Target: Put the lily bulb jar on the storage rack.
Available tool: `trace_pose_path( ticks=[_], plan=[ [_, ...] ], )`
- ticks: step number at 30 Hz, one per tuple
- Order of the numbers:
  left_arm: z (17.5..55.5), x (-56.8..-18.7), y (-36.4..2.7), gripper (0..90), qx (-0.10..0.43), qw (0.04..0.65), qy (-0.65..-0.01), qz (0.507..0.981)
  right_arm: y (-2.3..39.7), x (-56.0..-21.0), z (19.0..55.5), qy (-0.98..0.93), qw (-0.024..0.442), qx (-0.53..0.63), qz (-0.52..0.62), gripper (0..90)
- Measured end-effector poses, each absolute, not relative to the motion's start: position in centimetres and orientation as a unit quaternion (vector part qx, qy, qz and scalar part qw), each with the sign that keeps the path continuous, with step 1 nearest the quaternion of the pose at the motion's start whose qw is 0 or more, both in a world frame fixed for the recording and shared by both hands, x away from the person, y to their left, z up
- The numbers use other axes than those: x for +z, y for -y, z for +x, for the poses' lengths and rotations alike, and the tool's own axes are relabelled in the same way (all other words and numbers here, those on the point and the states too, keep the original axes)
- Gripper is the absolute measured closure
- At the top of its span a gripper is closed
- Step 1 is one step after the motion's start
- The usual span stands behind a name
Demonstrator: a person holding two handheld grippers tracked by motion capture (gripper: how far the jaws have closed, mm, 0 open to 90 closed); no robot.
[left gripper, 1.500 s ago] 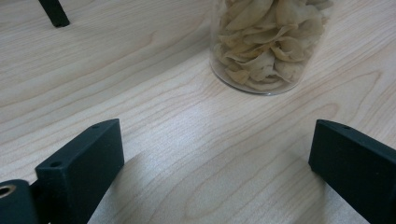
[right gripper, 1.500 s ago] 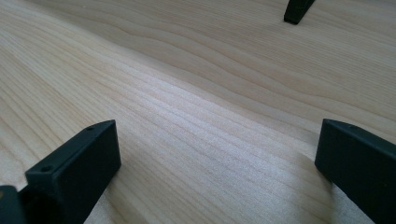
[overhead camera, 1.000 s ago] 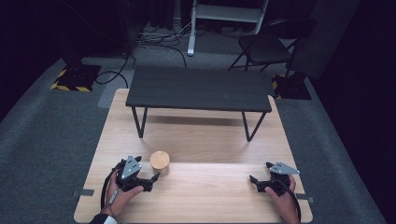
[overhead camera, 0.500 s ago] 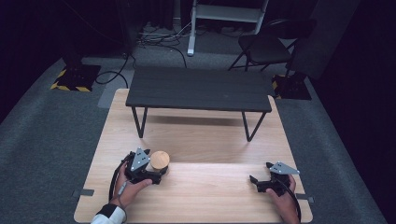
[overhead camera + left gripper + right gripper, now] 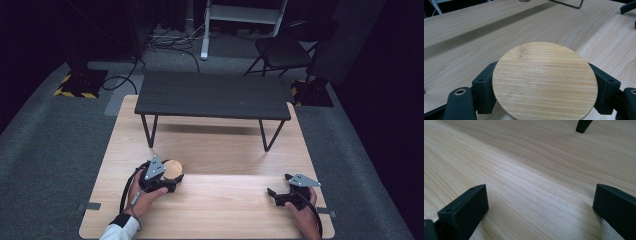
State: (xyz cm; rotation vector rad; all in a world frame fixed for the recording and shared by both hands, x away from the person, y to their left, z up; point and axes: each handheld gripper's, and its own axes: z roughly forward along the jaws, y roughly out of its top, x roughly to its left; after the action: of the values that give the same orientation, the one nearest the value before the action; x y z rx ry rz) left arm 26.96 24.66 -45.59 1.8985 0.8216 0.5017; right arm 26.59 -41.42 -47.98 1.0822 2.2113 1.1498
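A round wooden disc [image 5: 173, 168] with a bamboo grain sits on the light wooden table [image 5: 220, 155], near its front left. My left gripper [image 5: 171, 176] holds it from the near side. In the left gripper view the disc [image 5: 544, 80] sits between the two black jaws of the left gripper [image 5: 544, 86], and the pads [image 5: 485, 87] press on its rim; these jaws have just closed on it. What lies under the disc is hidden. My right gripper [image 5: 275, 195] rests at the front right, held by a hand. In the right gripper view the right gripper [image 5: 540, 202] stands open over bare wood.
A low black bench [image 5: 212, 95] on thin metal legs [image 5: 150, 131] stands across the far half of the table. Beyond the table are grey carpet, cables, a folding chair [image 5: 280, 50] and a white stand. The table's front edge runs just below both hands.
My left gripper has slid right up to the disc and its jaws have closed around it. The right gripper has stayed where it was.
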Motion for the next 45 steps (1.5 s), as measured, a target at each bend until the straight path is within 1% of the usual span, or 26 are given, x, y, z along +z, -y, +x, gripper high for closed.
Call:
trace_pose_path(
  ticks=[10,13,18,21,27,32,40,42,45],
  plan=[
    [26.9,-45.2,-24.9,23.9,0.206,0.479,-0.345,0.781,41.4,-48.0,26.6,-0.796,0.21,0.414,0.389,0.0],
    [27.0,-44.5,-25.4,23.9,0.201,0.488,-0.354,0.772,41.4,-48.0,26.6,-0.796,0.21,0.414,0.389,0.0],
    [27.1,-41.4,-25.4,23.9,0.209,0.494,-0.345,0.77,41.4,-48.0,26.6,-0.796,0.21,0.414,0.389,0.0],
    [27.8,-38.5,-25.2,23.9,0.213,0.491,-0.329,0.778,41.4,-48.0,26.6,-0.796,0.21,0.414,0.389,0.0],
    [29.0,-34.5,-24.6,23.9,0.218,0.498,-0.312,0.779,41.4,-48.0,26.6,-0.796,0.21,0.414,0.389,0.0],
    [29.9,-32.2,-23.6,23.9,0.218,0.499,-0.303,0.782,41.4,-48.0,26.6,-0.796,0.21,0.414,0.389,0.0],
    [32.0,-29.0,-23.0,23.9,0.192,0.514,-0.3,0.781,41.5,-48.0,26.6,-0.796,0.21,0.414,0.389,0.0],
    [32.8,-27.7,-22.7,23.9,0.191,0.507,-0.301,0.785,41.5,-48.0,26.6,-0.796,0.21,0.414,0.389,0.0],
    [33.2,-27.1,-22.7,23.9,0.19,0.509,-0.301,0.784,41.5,-48.0,26.6,-0.796,0.21,0.414,0.389,0.0]
  ],
)
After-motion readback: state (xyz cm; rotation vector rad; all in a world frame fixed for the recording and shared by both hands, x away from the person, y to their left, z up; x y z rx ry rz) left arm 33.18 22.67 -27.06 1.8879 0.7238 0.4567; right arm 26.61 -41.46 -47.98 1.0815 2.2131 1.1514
